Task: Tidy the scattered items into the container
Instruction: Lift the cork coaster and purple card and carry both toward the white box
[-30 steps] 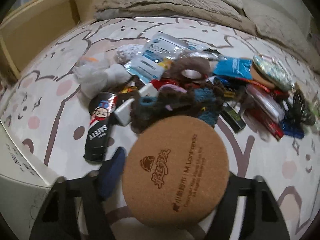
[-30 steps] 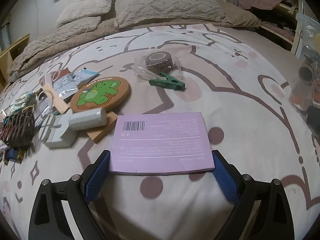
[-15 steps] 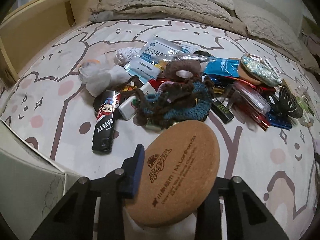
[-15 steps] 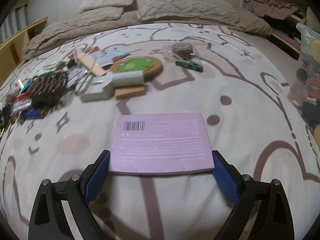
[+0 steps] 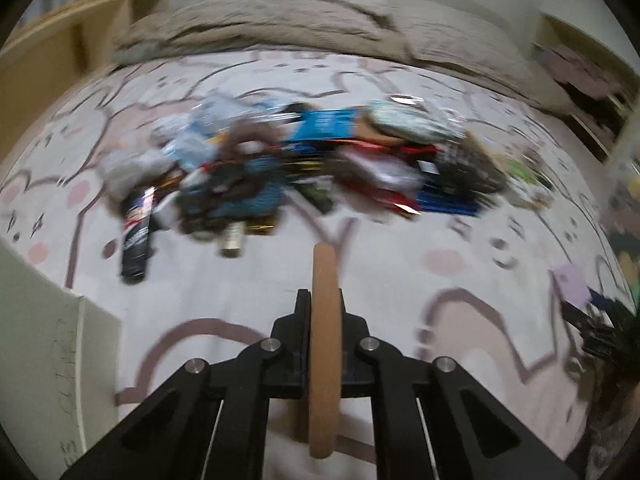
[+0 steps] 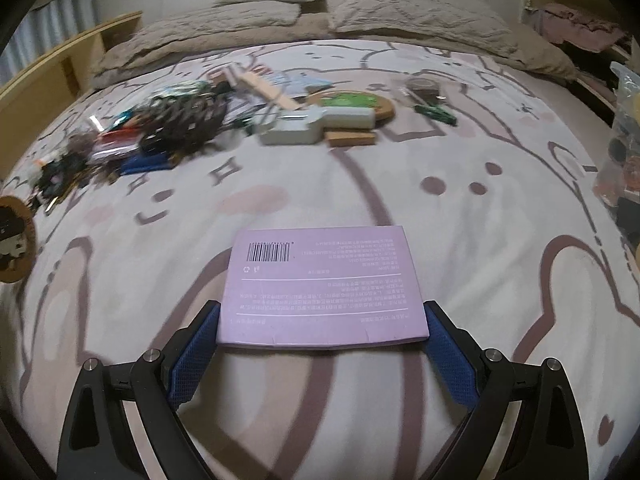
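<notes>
Seemingly one cork coaster (image 5: 325, 344), one purple box (image 6: 322, 286).

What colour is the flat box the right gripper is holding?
Pale lilac box with a black barcode, seen best in the right wrist view.

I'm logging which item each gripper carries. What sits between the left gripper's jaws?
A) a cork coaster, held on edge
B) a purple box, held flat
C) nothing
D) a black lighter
A: in the left wrist view the left gripper has its jaws clamped on the cork coaster, seen edge-on.
</notes>
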Motion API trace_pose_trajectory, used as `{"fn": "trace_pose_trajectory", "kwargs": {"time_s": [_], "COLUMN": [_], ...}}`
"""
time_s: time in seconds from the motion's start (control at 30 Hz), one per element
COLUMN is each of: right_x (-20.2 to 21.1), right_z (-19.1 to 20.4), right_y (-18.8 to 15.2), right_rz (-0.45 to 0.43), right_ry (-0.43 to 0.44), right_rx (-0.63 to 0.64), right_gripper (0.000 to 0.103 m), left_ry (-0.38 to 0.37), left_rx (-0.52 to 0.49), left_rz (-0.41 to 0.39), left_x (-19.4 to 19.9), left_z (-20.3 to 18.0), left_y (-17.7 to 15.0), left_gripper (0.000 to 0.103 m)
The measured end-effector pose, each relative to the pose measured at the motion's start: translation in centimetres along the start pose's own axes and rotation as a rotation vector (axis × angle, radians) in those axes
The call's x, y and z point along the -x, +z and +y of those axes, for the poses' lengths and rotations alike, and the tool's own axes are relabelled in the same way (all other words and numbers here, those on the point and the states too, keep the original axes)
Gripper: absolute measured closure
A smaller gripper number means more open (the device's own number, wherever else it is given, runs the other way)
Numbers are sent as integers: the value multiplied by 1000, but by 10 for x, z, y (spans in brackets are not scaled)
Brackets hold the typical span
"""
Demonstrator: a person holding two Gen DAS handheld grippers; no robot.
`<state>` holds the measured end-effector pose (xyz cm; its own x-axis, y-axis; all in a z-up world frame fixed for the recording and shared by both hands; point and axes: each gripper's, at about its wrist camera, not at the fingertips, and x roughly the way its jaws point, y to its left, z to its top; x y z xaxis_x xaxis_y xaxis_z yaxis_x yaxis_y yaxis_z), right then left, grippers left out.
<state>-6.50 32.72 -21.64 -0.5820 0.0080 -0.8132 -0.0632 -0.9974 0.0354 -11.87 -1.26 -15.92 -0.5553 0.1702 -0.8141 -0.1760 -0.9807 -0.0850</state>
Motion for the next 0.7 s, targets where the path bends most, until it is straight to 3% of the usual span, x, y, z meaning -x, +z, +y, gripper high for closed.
{"fn": "trace_pose_trajectory", "kwargs": {"time_s": [0.27,0.33,0.37,0.4,0.5,0.6,0.7], "right_x": [10,11,11,10,9,11,12], "right_z": [31,38,41,45,47,44,43], "right_y": [-10,-12,-13,-14,-15,-15,-17], "right_rz": [-1,1,3,7,12,12,16], "right_ry": [65,76,78,76,70,85,80], "right_rx": [65,84,99,114,129,113,112], "right_gripper": [7,7,7,7,7,7,7], "left_ry": [-164,-242,-263,-285,-336,-350,-302], "left_rx": [-155,-198,-216,-229,-256,-308,-347], "left_rz": [1,13,18,28,62,81,77], "left_x": [14,17,17,18,20,22,22], "left_z": [-56,-67,-71,-75,-88,-101,-109], "left_y": [-14,-19,-21,-23,-32,-42,-50], "left_gripper": [94,92,89,79,42,38,30]}}
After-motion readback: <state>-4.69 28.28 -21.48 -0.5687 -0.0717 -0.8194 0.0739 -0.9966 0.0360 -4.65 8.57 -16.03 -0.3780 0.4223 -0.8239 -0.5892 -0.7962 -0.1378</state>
